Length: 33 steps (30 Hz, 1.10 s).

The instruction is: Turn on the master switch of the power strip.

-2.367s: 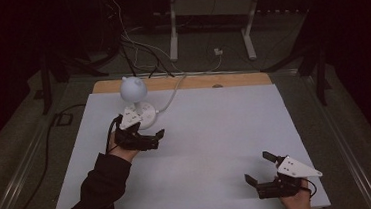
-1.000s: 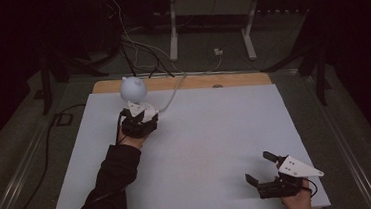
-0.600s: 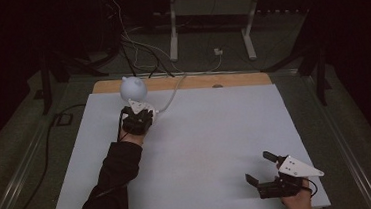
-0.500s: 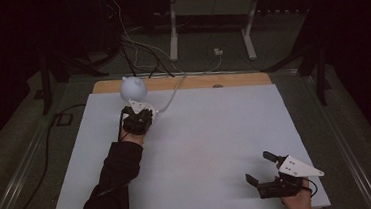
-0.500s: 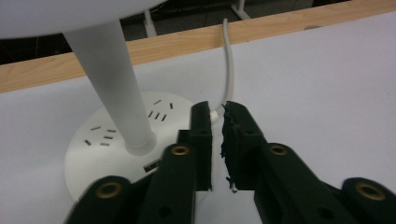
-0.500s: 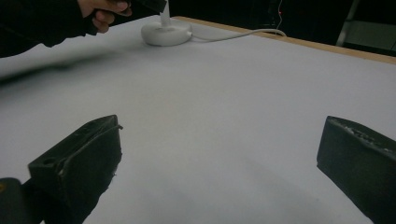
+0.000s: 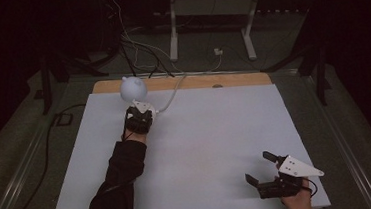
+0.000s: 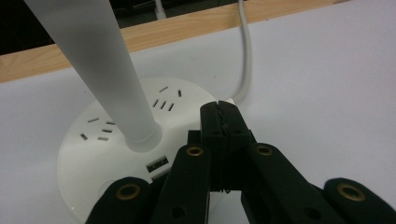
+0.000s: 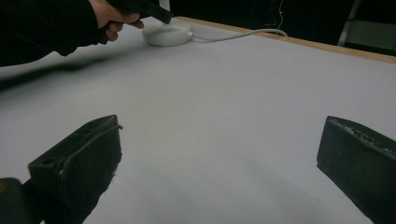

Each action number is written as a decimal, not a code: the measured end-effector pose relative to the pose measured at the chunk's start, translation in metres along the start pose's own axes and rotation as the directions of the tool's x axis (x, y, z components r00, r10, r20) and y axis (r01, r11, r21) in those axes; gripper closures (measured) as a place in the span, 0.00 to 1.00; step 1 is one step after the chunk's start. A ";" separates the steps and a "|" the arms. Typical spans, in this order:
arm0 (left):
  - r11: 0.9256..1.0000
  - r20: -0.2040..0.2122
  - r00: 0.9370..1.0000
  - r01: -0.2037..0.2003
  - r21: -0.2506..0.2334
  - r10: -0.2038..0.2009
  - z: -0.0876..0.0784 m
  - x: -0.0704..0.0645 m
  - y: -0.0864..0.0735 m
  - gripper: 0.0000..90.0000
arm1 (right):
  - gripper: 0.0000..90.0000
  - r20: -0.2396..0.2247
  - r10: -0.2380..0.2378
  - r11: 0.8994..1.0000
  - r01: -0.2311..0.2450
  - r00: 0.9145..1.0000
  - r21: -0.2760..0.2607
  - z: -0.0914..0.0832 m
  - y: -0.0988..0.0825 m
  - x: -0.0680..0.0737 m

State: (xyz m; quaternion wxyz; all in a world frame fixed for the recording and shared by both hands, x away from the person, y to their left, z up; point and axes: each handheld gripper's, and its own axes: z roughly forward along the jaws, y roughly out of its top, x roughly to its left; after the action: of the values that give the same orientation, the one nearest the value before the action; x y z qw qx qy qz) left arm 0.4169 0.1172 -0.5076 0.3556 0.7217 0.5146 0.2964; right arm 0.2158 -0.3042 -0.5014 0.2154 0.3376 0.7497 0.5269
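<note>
A white desk lamp stands at the table's far left, with a globe head (image 7: 133, 88), a tapering stem (image 8: 107, 60) and a round base (image 8: 93, 140) with socket slots. My left gripper (image 7: 141, 108) (image 8: 218, 108) is shut. Its jaws have just been closing, with nothing between them, and their joined tips sit at the base's right rim beside the stem. I cannot tell whether they touch it. My right gripper (image 7: 258, 166) (image 9: 222, 126) rests open near the table's front right with only bare table between its jaws. From there I see the left hand (image 9: 116, 16) at the lamp base (image 9: 167, 33).
A white sheet (image 7: 216, 132) covers the table, with a wooden strip (image 7: 196, 81) along its far edge. The lamp's white cable (image 7: 172, 93) (image 8: 245, 51) runs off over that edge. Stand legs and loose cables lie on the floor beyond.
The left gripper came in from the right to the lamp base, sank a little and closed its jaws. The right gripper has not moved.
</note>
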 end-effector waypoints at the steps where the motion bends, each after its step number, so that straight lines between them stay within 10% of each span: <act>1: 1.000 -0.013 1.000 -0.016 0.003 0.016 0.001 -0.001 0.000 1.00 | 0.00 -0.001 0.001 1.000 -0.001 1.000 0.001 0.000 0.000 0.000; 33: 0.986 -0.063 0.985 -0.160 0.039 0.162 0.014 -0.006 -0.004 1.00 | 0.00 -0.009 0.002 1.000 -0.002 1.000 0.007 0.001 0.000 0.000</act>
State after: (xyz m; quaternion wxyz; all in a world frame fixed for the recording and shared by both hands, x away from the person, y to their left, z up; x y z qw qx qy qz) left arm 0.4235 0.1093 -0.5194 0.3012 0.7566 0.4711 0.3390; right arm 0.2162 -0.3035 -0.5020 0.2104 0.3369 0.7519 0.5262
